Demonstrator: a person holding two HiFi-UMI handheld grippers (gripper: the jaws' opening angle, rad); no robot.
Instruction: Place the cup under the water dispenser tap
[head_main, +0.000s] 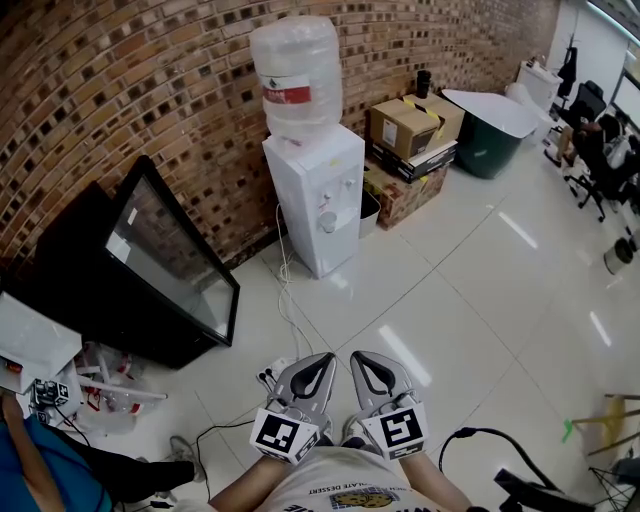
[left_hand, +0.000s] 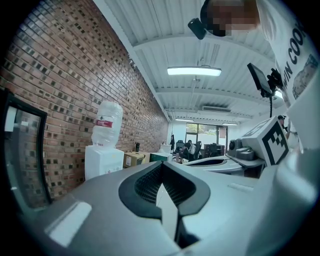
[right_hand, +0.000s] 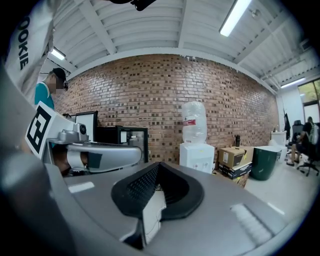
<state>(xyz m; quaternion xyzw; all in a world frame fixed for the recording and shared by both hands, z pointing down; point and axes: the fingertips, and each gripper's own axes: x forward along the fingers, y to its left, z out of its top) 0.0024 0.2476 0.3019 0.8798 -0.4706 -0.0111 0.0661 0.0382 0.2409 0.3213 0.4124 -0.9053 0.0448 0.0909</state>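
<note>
While I hold both close to my torso (head_main: 340, 488), L gripper (head_main: 323, 358) fingers clenched, empty, R gripper (head_main: 360, 357) fingers clenched, empty, water dispenser (head_main: 316, 200) well ahead on floor (head_main: 480, 300), against brick wall (head_main: 120, 90)

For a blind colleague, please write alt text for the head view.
The left hand-held gripper and right hand-held gripper, both shut and empty, sit side by side at the bottom, pointing toward a white water dispenser against a brick wall, across a glossy white floor. No cup is visible.
</note>
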